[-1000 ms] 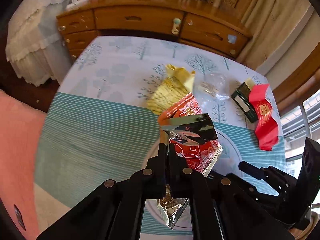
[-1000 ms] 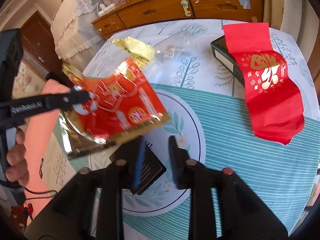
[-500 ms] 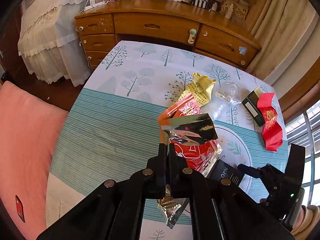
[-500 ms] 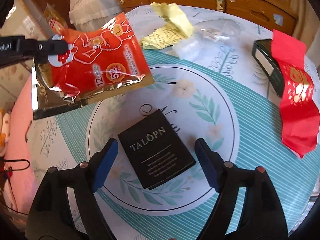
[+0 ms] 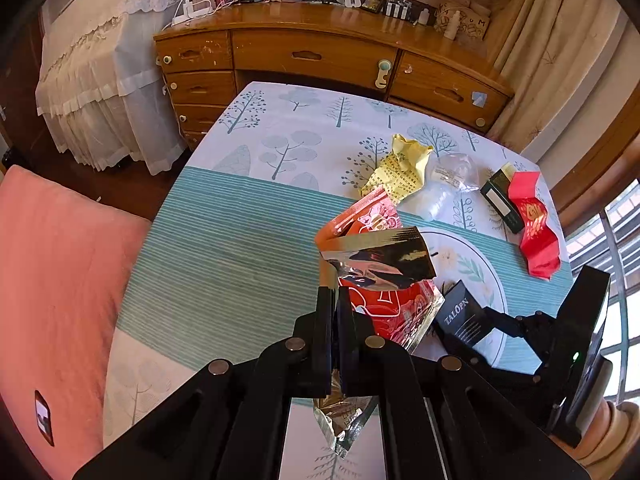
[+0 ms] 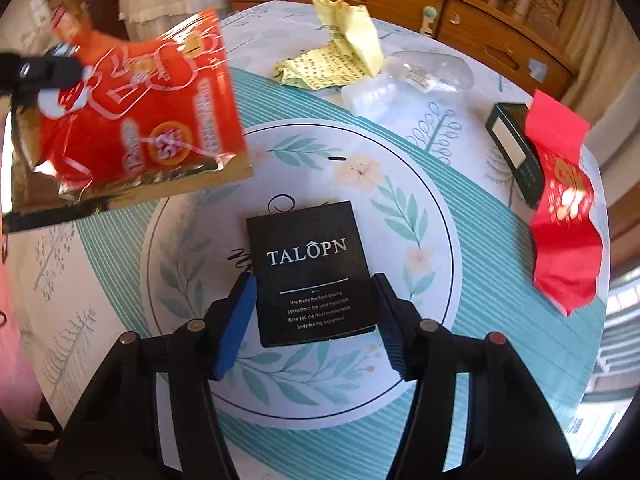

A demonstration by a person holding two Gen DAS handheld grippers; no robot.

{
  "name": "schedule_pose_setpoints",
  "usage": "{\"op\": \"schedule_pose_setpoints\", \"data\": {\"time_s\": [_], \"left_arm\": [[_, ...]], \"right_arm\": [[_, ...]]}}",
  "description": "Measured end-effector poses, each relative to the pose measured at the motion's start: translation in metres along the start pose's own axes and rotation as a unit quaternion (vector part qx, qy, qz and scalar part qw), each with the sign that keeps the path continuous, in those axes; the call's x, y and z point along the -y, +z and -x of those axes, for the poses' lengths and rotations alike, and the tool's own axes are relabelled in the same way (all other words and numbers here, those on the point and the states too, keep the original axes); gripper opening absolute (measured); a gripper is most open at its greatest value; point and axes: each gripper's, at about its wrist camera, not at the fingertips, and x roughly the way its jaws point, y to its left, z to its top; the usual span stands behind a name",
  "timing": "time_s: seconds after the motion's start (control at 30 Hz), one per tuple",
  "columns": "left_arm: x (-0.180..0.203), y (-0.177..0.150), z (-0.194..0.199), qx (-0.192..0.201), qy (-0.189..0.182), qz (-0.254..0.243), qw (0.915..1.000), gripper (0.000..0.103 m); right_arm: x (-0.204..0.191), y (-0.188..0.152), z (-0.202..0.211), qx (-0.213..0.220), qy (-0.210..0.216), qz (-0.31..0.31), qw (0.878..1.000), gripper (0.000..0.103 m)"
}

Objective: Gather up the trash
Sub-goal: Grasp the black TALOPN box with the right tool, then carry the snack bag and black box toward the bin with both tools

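From the left wrist view, the left gripper [image 5: 335,300] is seen clamped tight on the red foil wrapper [image 5: 384,276], which is held up above the table [image 5: 240,240]; one piece of trash can thus be judged collected in hand, though no bin is shown; the yellow crumpled paper [image 5: 400,168], the clear plastic packaging [image 5: 444,184], the dark green box [image 5: 502,200] and the red envelope [image 5: 536,224] are seen lying on the far part of the cloth, untouched. From the right wrist view, the right gripper [image 6: 314,312] is seen with its jaws closing around the black card [image 6: 310,276], which lies flat on the round printed placemat [image 6: 420,208]; the card sits between the blue pads [image 6: 236,320], which do not yet press on it; the red foil wrapper [image 6: 140,104] hangs at upper left; most of the task is judged to be left, with four items waiting beyond the card.
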Motion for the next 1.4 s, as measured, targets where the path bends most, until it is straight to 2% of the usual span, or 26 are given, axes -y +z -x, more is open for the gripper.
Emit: {"op": "schedule_pose_setpoints", "data": {"time_s": [0.23, 0.43, 0.7, 0.83, 0.93, 1.03, 1.17, 1.27, 1.4], "left_arm": [[-0.021, -0.036, 0.046, 0.018, -0.021, -0.036, 0.9990, 0.002], [-0.041, -0.088, 0.099, 0.033, -0.056, -0.098, 0.9931, 0.002], [-0.074, -0.189, 0.168, 0.039, -0.104, -0.171, 0.9790, 0.002], [-0.086, -0.238, 0.188, 0.020, -0.114, -0.200, 0.9728, 0.002], [-0.089, -0.272, 0.198, 0.008, -0.111, -0.221, 0.9689, 0.002], [-0.090, -0.305, 0.200, -0.008, -0.110, -0.235, 0.9657, 0.002], [-0.087, -0.346, 0.180, -0.039, -0.106, -0.245, 0.9631, 0.002], [-0.081, -0.376, 0.150, -0.071, -0.099, -0.246, 0.9615, 0.002], [-0.077, -0.418, 0.096, -0.104, -0.081, -0.254, 0.9581, 0.002]], "right_arm": [[-0.016, -0.025, 0.043, 0.018, -0.006, -0.098, 0.995, 0.045], [-0.072, -0.059, 0.106, 0.058, -0.020, -0.163, 0.985, 0.045], [-0.171, -0.141, 0.193, 0.109, -0.038, -0.232, 0.966, 0.044], [-0.215, -0.194, 0.219, 0.099, -0.044, -0.264, 0.959, 0.044], [-0.241, -0.235, 0.231, 0.068, -0.036, -0.291, 0.954, 0.044], [-0.256, -0.264, 0.232, 0.039, -0.033, -0.310, 0.949, 0.044], [-0.269, -0.300, 0.220, 0.005, -0.034, -0.323, 0.946, 0.044], [-0.268, -0.324, 0.192, -0.025, -0.026, -0.344, 0.938, 0.044], [-0.260, -0.359, 0.137, -0.062, -0.012, -0.383, 0.922, 0.044]]}}
